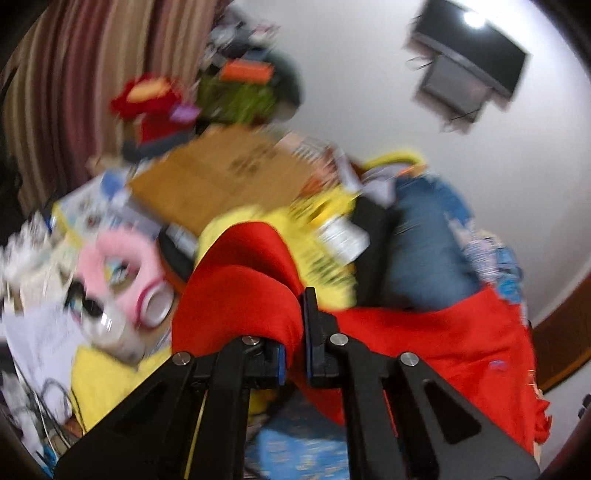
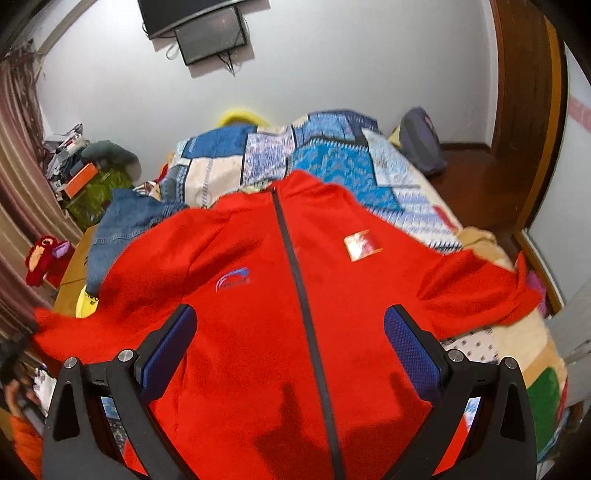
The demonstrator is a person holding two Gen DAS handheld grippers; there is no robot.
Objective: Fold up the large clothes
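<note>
Up close, the left gripper (image 1: pixel 295 332) is clamped on a fold of the one red jacket (image 1: pixel 240 295), the cloth bunched up between its two fingers and trailing away to the right. Beyond it, in a blurred view, lie a cardboard box (image 1: pixel 221 173), a pair of jeans (image 1: pixel 424 251) and one red plush toy (image 1: pixel 151 99); the rest of the clutter is probably papers and packaging, though the smear makes that hard to judge.

The right gripper (image 2: pixel 290 350) hangs spread wide above the jacket (image 2: pixel 258 295), its two blue pads (image 2: pixel 406 350) well apart and holding nothing. The jacket lies front up on the bed (image 2: pixel 498 343), its single dark zipper (image 2: pixel 295 266) closed down the middle, with two chest marks: a blue logo (image 2: pixel 234 280) and a shiny patch (image 2: pixel 360 243). A patchwork quilt (image 2: pixel 314 147) lies beyond the collar. On the wall hang two dark screens (image 2: pixel 210 35).
</note>
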